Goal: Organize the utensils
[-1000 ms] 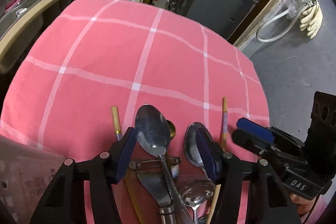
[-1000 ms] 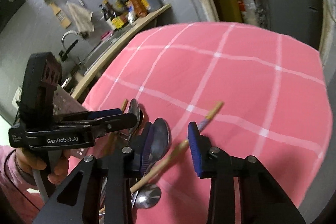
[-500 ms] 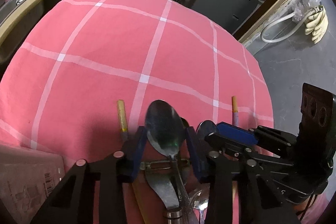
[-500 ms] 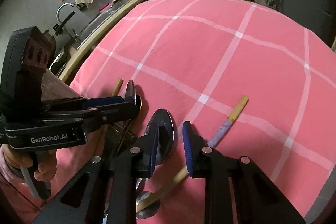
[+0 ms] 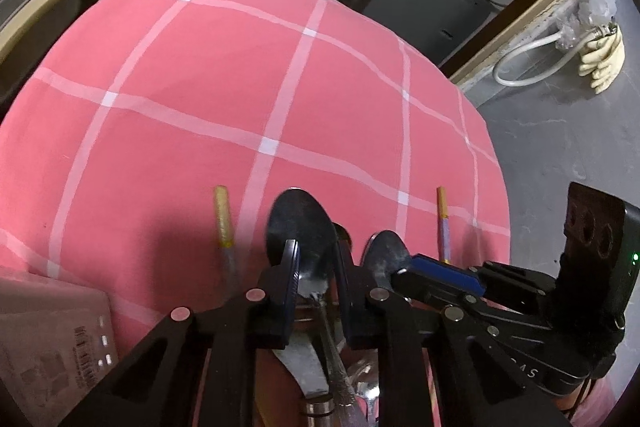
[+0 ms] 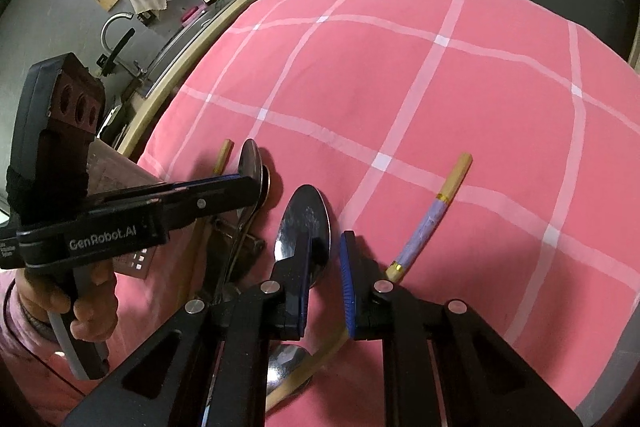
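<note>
At the far left, near the table's edge, we see a pale box (image 5: pixel 48 343) resting on the pink checked tablecloth (image 5: pixel 240 75), perhaps where the sorted pieces are meant to go, though we cannot tell. Just to its right a chopstick (image 5: pixel 224 219) lies pointing away from us, its lower end lost under our tool.

Next comes our left gripper (image 5: pixel 314 267). Its jaws have just been closing, and the blue pads now sit tight against the narrowing base of the large spoon (image 5: pixel 300 223), where the bowl meets the handle. We judge that spot was chosen because it is slim enough to pinch and keeps the spoon from swinging. Below it a heap of other metal utensils (image 5: pixel 316 379) overlaps (a flat-handled piece and a small spoon among them), so lifting one cleanly will need care.

Further right, our right gripper (image 6: pixel 324 275) has likewise been narrowing over the second spoon (image 6: pixel 306 223). One pad lies along the bowl's left edge; the other stands just off it with a gap showing, so we would not call this a grip yet.

Rightmost, a second chopstick (image 6: pixel 436 211) with a lilac band lies slanted, untouched, apart from its mate.
</note>
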Available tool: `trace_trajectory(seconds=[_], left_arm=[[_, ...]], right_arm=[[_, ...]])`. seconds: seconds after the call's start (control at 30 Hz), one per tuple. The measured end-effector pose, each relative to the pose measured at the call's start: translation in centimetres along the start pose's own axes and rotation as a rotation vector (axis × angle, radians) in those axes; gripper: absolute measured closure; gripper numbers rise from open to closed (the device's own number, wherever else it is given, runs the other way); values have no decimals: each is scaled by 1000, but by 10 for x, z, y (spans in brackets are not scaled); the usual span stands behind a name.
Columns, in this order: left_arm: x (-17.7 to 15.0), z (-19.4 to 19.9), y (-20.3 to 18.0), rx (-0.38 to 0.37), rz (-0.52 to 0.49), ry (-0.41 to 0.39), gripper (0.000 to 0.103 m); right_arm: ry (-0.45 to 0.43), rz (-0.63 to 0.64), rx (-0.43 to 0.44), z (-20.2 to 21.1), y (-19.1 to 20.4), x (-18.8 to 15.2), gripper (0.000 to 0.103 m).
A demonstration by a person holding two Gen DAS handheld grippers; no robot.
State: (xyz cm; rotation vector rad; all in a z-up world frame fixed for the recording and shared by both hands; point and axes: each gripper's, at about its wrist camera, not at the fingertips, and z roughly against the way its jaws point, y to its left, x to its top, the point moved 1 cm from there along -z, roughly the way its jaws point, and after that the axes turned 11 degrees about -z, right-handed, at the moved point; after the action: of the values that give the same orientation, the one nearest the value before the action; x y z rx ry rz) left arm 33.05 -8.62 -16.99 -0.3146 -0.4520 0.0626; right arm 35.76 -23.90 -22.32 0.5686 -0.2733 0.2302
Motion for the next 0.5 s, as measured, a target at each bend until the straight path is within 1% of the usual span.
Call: trace_trajectory(seconds=[0.07,0.17,0.27,0.33,0.37,0.4,0.43,0.5], left_arm=[[2,1,1,30,3,-6,86],[3,-1,2,48,10,-1,86],[4,-4,1,57,6,-1,83],[5,-3,1,59,8,-10,80],[5,-2,1,60,8,-14,71],[6,-2,2,66,6,-12,53],[8,-2,1,55,3,-18,48],[9,-2,-1,67,-4,-21,47]], right_arm=[[-2,-4,0,1,-1,-2,90],[-5,-14,6,1,-1,-4,90],[-5,-26,13,2,-2,-6,90],[-7,-35,20,3,-4,-7,90],[-9,-40,24,4,-4,-8,90],[-9,-44,26,4,-5,-8,90],[-10,-47,29,4,-6,-8,90],[-12,-50,31,4,-7,-9,90]])
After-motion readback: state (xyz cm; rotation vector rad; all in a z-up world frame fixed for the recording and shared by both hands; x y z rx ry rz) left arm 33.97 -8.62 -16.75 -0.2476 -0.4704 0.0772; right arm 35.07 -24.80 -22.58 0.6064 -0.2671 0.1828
